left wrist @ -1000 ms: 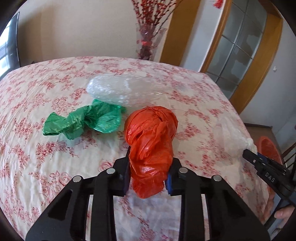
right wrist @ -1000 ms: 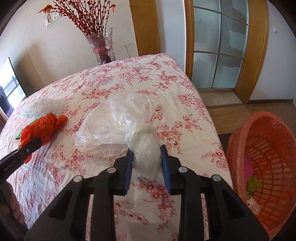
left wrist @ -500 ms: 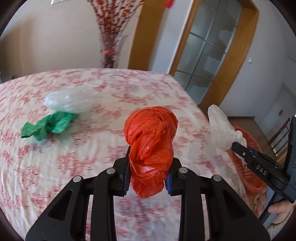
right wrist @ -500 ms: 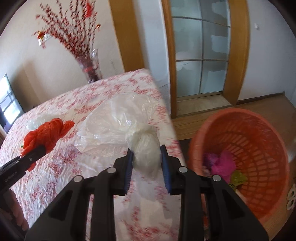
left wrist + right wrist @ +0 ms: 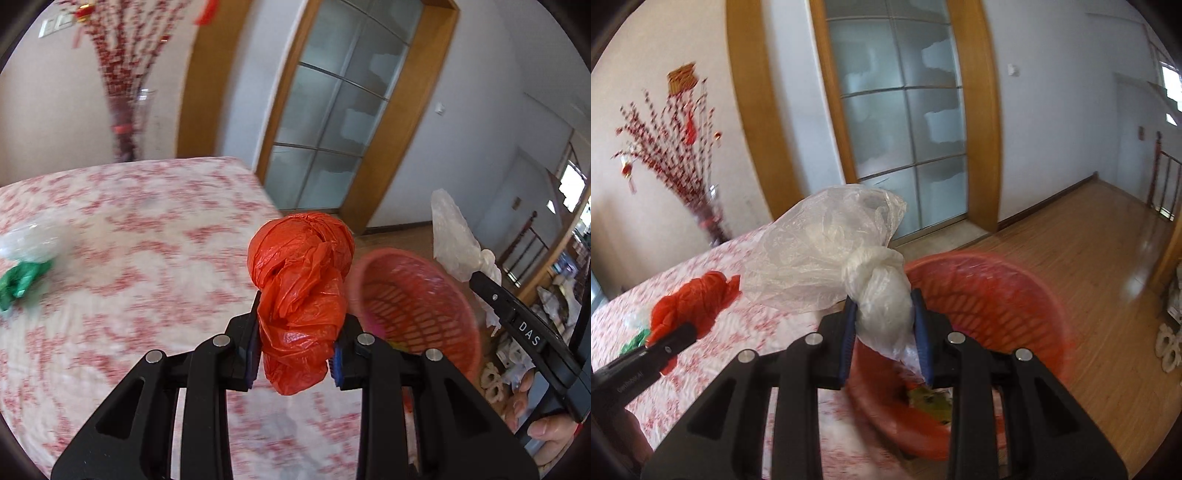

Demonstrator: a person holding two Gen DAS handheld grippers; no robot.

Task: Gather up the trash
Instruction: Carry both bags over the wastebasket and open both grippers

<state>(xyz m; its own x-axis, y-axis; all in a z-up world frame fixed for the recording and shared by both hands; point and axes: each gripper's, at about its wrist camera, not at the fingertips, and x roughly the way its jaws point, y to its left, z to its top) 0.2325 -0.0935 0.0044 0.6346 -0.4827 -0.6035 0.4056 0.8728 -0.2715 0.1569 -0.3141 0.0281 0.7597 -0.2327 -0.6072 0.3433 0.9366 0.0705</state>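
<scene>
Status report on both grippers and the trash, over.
Left gripper shut on orange bag. Right gripper shut on clear bag. Orange basket just ahead, path clear.

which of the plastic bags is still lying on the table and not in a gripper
The green bag, lying on the floral tablecloth. The orange bag is clamped in the left gripper, and the clear knotted bag in the right gripper.

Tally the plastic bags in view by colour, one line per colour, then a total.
Orange bag, clamped in the left gripper: 1
Clear bag, clamped in the right gripper: 1
Clear bag lying on the table: 1
Green bag on the table beside it: 1
Total: 4 bags
</scene>
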